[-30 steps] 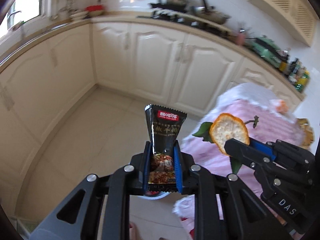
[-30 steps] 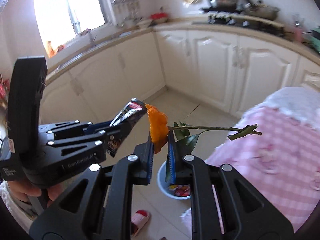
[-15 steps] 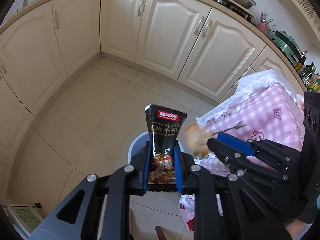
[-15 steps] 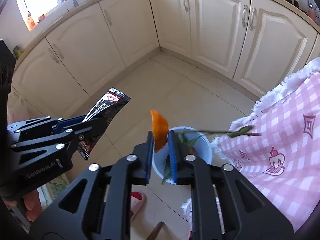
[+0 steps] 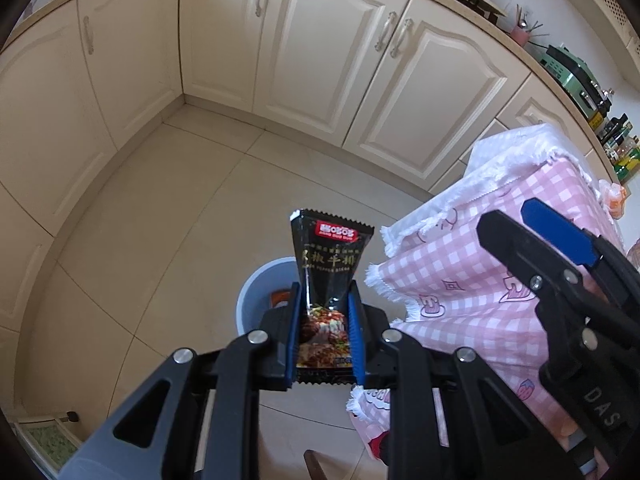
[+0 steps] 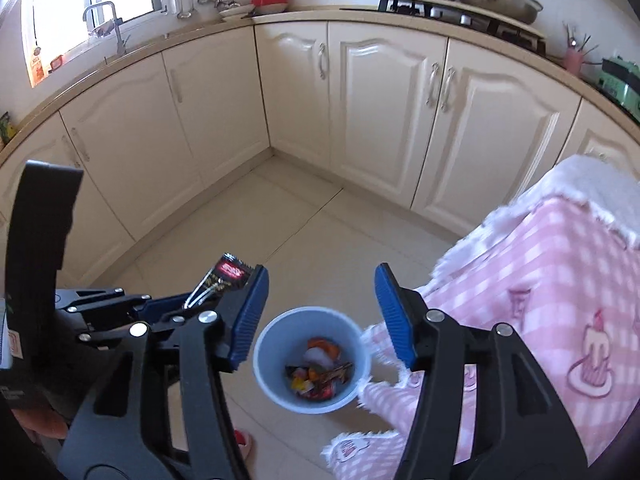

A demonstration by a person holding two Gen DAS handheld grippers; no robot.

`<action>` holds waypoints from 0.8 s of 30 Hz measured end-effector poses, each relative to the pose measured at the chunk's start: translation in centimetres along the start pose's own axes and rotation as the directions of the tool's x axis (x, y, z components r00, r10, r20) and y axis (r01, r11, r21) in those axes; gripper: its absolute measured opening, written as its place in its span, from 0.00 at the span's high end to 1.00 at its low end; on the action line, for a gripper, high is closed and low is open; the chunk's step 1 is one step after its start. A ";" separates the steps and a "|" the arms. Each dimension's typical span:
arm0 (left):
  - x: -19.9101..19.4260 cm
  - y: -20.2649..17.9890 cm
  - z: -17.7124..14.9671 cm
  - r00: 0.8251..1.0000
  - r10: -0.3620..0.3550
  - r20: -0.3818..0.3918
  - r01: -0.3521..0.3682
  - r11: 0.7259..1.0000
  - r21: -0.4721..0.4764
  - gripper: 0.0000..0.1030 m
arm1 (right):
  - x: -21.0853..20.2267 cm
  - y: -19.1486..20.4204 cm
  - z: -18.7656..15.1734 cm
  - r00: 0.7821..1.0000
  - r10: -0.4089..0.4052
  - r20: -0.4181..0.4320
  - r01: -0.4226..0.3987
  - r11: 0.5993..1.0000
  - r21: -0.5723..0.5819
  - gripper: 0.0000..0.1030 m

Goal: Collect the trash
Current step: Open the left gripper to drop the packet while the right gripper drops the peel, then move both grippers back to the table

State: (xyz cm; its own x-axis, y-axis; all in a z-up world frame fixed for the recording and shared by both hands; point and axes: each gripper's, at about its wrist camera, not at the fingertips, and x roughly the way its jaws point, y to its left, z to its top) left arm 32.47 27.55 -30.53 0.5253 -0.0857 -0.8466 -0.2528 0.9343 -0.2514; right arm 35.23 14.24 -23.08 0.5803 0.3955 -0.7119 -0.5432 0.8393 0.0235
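The left gripper (image 5: 324, 336) holds a black snack wrapper (image 5: 328, 272) between its jaws. The blue pads pinch the bottom part of the wrapper, and the rest sticks straight up in the middle of the left view. In the right view the same wrapper (image 6: 226, 278) pokes out at the middle left, just beside the right gripper's left pad.

The right gripper (image 6: 320, 316) has its jaws spread wide, and nothing is between them. Half a second ago they were pressed on a piece of orange peel with a leafy twig. Now the peel is gone from the jaws.

Below the open jaws, at the lower middle of the right view, a light blue bin (image 6: 276, 384) stands on the floor. Inside it lie an orange peel piece (image 6: 325, 347), something pale, and some red and yellow wrappers (image 6: 316, 384). In the left view the bin (image 5: 256, 292) sits just behind the held wrapper.

A pink checked cloth (image 6: 552, 292) with a white fringe hangs at the right side, close to the bin.

Farther back are the tan floor tiles (image 5: 160, 232) and the cream cupboards (image 6: 384, 112). At the top of the right view a counter (image 6: 304, 18) carries a stove with pots.
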 end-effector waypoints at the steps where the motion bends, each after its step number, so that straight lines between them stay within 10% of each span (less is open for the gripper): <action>1: 0.1 -0.2 0.1 1.000 0.000 -0.002 0.000 1.000 0.005 0.80 | -0.2 -0.3 0.0 1.000 -0.002 0.009 0.002 1.000 0.009 0.47; 24: -3.6 -3.7 2.2 0.996 -0.026 0.085 0.029 0.999 -0.028 0.52 | -6.8 -3.6 1.0 0.989 0.001 0.147 -0.017 0.994 0.110 0.41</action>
State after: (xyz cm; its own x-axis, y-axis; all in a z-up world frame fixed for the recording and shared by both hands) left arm 33.26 25.19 -25.55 0.5993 -0.0805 -0.7965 -0.2605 0.9212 -0.2890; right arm 33.82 8.92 -17.64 0.6629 0.4466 -0.6009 -0.4829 0.8684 0.1126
